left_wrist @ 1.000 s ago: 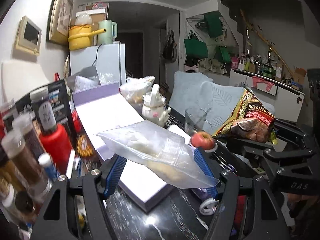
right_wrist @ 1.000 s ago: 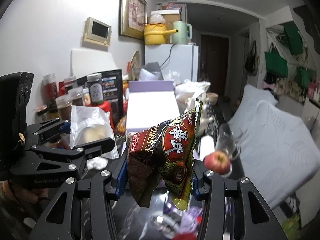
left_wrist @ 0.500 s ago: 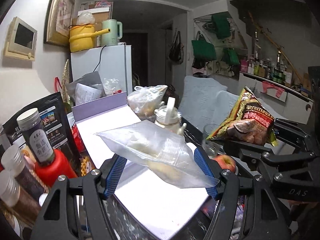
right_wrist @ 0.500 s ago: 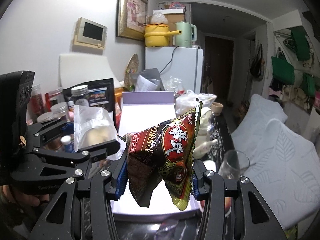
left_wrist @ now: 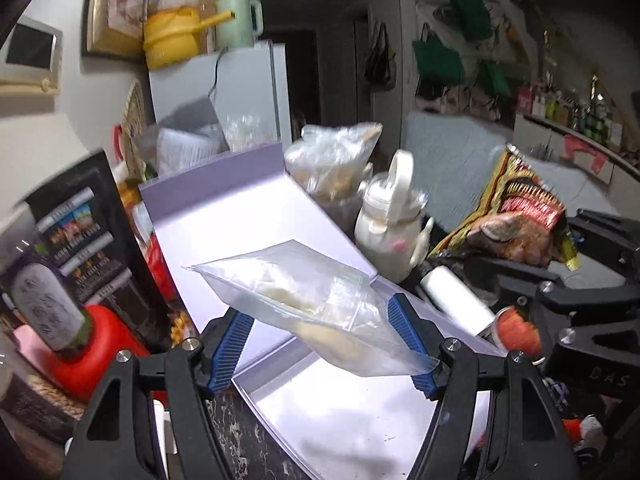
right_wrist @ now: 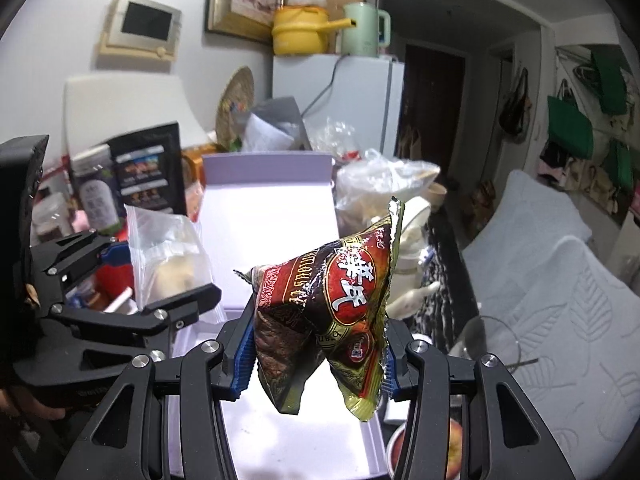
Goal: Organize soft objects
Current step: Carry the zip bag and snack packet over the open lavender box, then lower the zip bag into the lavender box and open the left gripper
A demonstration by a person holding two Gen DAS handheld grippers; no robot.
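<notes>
My left gripper (left_wrist: 324, 344) is shut on a clear plastic bag (left_wrist: 304, 292) with pale soft food inside, held above the open white box (left_wrist: 248, 232) with a lilac rim. The same bag (right_wrist: 168, 264) shows at the left in the right wrist view. My right gripper (right_wrist: 318, 356) is shut on a dark red and gold snack packet (right_wrist: 332, 296), held over the near part of the same box (right_wrist: 268, 224). The packet also shows in the left wrist view (left_wrist: 516, 220), to the right of the bag.
Jars and a red-based bottle (left_wrist: 76, 332) stand left of the box beside a black carton (left_wrist: 80, 232). A white teapot (left_wrist: 392, 228), a crumpled plastic bag (left_wrist: 332, 156), an apple (left_wrist: 516, 328) and a glass (right_wrist: 492, 340) lie to the right. A fridge (right_wrist: 352, 96) stands behind.
Both grippers have moved forward over the white box, each still holding its bag. The box now lies directly under them and the jars have slid to the left edge.
</notes>
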